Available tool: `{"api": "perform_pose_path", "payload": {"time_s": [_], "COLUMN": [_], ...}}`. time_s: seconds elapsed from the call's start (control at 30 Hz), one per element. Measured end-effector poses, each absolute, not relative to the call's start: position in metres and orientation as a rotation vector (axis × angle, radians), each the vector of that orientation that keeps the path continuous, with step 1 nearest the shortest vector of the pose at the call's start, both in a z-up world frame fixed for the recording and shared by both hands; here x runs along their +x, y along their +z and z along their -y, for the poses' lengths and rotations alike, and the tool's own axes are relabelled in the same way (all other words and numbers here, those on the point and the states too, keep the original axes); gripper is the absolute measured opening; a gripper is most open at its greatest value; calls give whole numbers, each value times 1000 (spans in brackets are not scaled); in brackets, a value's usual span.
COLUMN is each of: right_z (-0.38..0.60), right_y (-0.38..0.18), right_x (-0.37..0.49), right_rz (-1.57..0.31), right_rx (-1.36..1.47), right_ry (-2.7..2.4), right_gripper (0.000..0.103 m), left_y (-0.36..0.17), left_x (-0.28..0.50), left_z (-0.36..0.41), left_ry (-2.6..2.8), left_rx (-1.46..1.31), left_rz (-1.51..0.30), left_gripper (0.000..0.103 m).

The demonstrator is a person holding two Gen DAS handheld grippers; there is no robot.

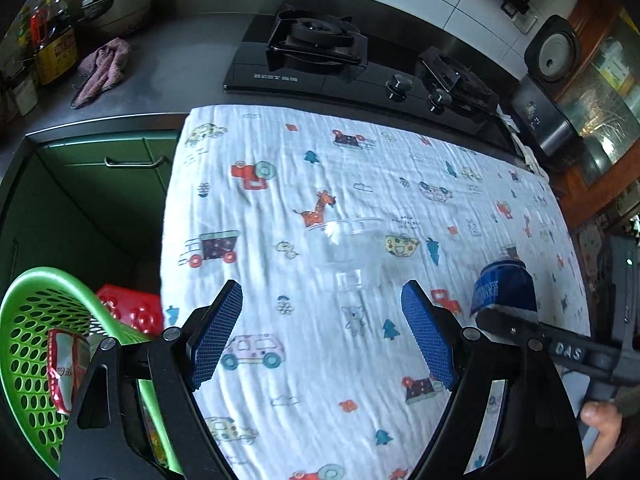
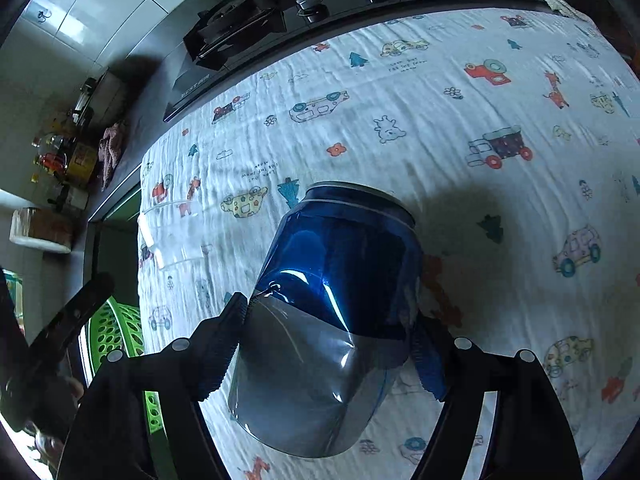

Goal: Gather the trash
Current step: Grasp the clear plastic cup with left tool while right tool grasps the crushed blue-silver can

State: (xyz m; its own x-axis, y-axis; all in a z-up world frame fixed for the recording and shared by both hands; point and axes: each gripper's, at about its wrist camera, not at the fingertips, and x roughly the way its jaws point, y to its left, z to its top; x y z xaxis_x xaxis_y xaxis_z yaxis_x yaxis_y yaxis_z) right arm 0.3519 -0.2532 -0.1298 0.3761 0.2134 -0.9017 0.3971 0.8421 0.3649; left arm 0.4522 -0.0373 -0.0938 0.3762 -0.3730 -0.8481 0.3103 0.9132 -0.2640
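The blue can [image 2: 340, 280] has a glossy, deep blue body with bright reflections, a pale rim at its far end and a grey lower section nearest the right wrist camera. In the left wrist view the same can [image 1: 504, 288] shows white lettering on its side, too small and blurred to read. It is positioned over the printed cloth [image 1: 320, 184] that covers the counter [image 1: 168, 68], at the cloth's right side as the left wrist camera sees it.

The right gripper [image 2: 328, 344] has its fingers [image 2: 224, 348] pressed against both sides of the can; the can is gripped. The can's bulk hides most of the right-hand finger and the cloth beneath it, so contact between can and cloth cannot be determined.

The left gripper [image 1: 322, 332] has its fingers [image 1: 218, 336] spread wide with nothing between them; only cloth is visible in the gap. Beyond them stands a clear plastic cup [image 1: 348, 256], upright on the cloth; its transparent wall makes the outline faint.

A green perforated basket [image 1: 36, 344] sits off the cloth's left edge, cut off by the frame and partly hidden by the left gripper. A red-and-white wrapper [image 1: 64, 372] lies inside it; its print is unreadable.
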Motion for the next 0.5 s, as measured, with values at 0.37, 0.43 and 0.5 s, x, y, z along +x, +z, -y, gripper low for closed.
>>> {"api": "perform_pose_path", "payload": {"time_s": [0.37, 0.43, 0.5], "right_z": [262, 263, 262], "right_y": [-127, -130, -132], "right_x": [317, 315, 312], "right_rz": [-1199, -1204, -1204], "right_rx": [559, 543, 528], "right_ry": [-75, -77, -74], "right_gripper": [66, 66, 65], "left_y": [-134, -138, -140], "left_x": [490, 492, 492], "left_z": [81, 86, 88], "left_ry": [-406, -396, -402], "left_rx": [-109, -108, -111], "left_rz": [-1207, -1210, -1210], "left_gripper": [80, 77, 66]}}
